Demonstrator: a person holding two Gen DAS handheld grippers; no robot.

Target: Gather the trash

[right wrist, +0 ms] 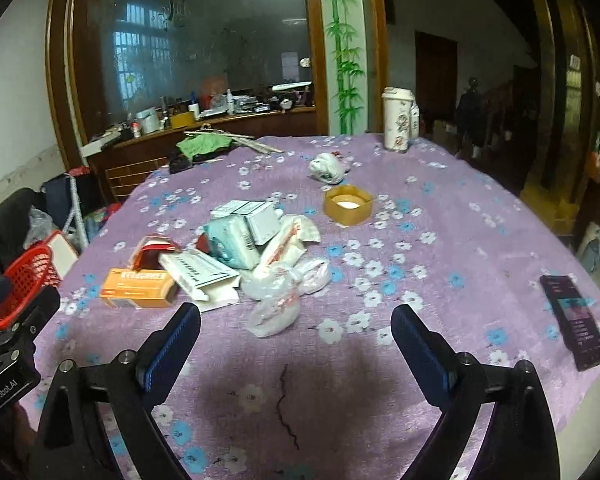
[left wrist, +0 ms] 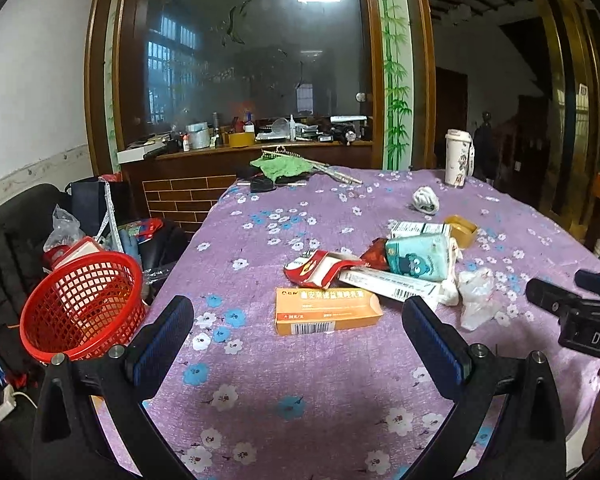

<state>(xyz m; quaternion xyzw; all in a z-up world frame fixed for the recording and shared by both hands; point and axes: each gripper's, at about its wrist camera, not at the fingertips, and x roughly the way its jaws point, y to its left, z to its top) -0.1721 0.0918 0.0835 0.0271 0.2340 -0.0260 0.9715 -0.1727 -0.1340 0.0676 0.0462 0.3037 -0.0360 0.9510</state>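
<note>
A pile of trash lies mid-table: an orange box (left wrist: 326, 311) (right wrist: 138, 287), a red torn packet (left wrist: 318, 270), a long white box (left wrist: 388, 283) (right wrist: 200, 272), a teal tissue pack (left wrist: 418, 256) (right wrist: 230, 244), and crumpled clear plastic (left wrist: 476, 294) (right wrist: 278, 300). A red mesh basket (left wrist: 82, 302) (right wrist: 24, 280) stands off the table's left edge. My left gripper (left wrist: 298, 320) is open and empty, just short of the orange box. My right gripper (right wrist: 296, 326) is open and empty, just short of the plastic.
On the purple floral tablecloth (left wrist: 300, 400) are a yellow tape roll (right wrist: 348, 204), a white wad (right wrist: 326, 168), a tall cup (right wrist: 396, 120), a green cloth (left wrist: 282, 166) and a dark phone (right wrist: 574, 320) at the right edge. Bags and clutter lie on the floor at left.
</note>
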